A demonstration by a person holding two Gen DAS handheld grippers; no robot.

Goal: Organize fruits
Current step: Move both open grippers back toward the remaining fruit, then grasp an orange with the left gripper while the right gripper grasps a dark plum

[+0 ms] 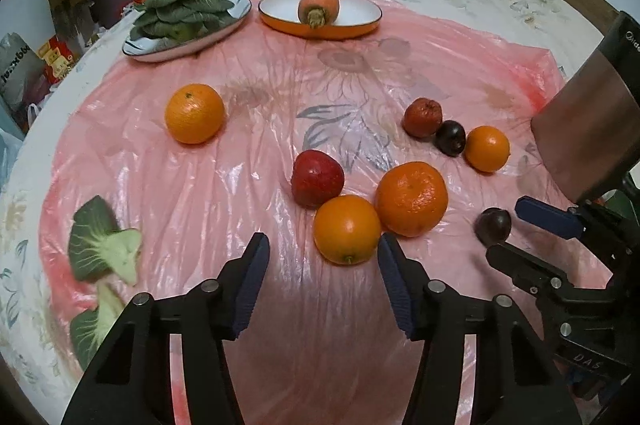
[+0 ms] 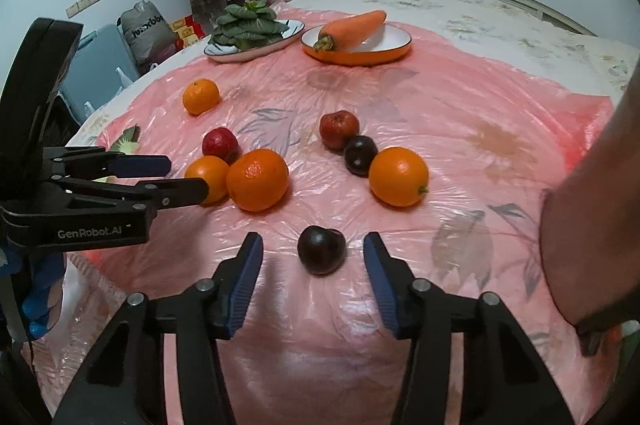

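Note:
In the left wrist view my left gripper is open around an orange, whose side lies close to the right fingertip. Just behind it sit a red apple and a bigger orange. In the right wrist view my right gripper is open, with a dark plum between its fingers and untouched. Farther back lie a red fruit, a second plum and an orange. One more orange sits alone at the left.
At the back, an orange-rimmed plate holds a carrot and a striped plate holds leafy greens. A loose green leaf lies at the left on the pink plastic sheet. A person's forearm is at the right.

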